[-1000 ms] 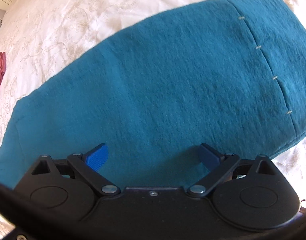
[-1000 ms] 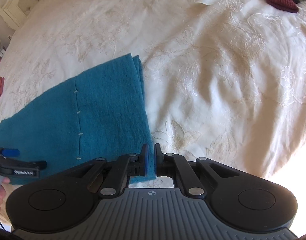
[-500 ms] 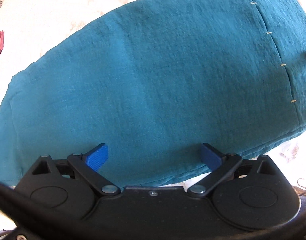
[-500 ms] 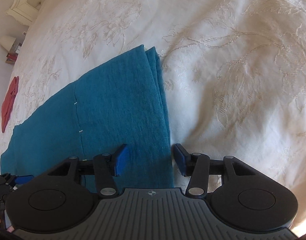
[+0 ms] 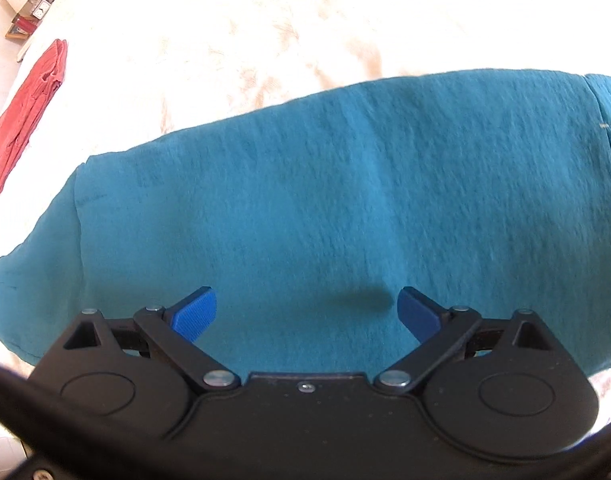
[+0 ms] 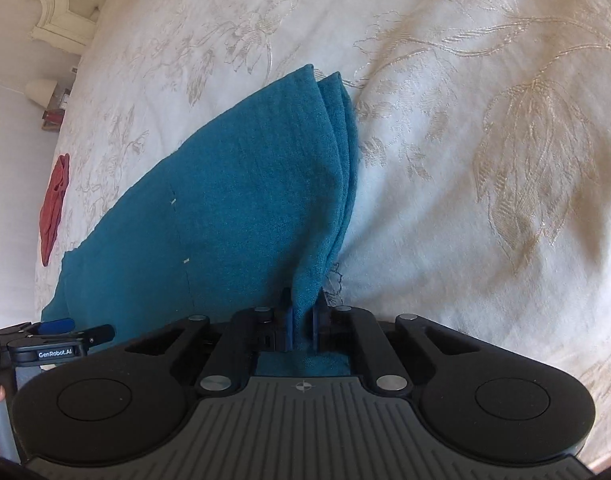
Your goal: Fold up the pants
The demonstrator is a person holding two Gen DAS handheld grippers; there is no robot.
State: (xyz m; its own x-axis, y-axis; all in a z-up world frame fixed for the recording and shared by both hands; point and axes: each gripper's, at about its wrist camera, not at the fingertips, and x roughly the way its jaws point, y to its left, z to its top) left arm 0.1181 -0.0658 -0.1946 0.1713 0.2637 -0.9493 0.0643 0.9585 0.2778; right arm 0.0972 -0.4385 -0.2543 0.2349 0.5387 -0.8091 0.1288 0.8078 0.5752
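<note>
My right gripper [image 6: 301, 330] pinches the teal pants [image 6: 245, 216] at their end edge; left gripper [image 5: 305, 314] hovers spread mid-leg. Next, I'd carry that end over.

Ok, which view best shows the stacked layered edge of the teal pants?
The right wrist view: the teal pants show their layered edge fanned out, pinched low down by the right tongs. The left wrist view shows only their flat top surface beneath the open left tongs.

bedspread [image 6: 485, 160] open rt of pants [image 6: 245, 200]
</note>
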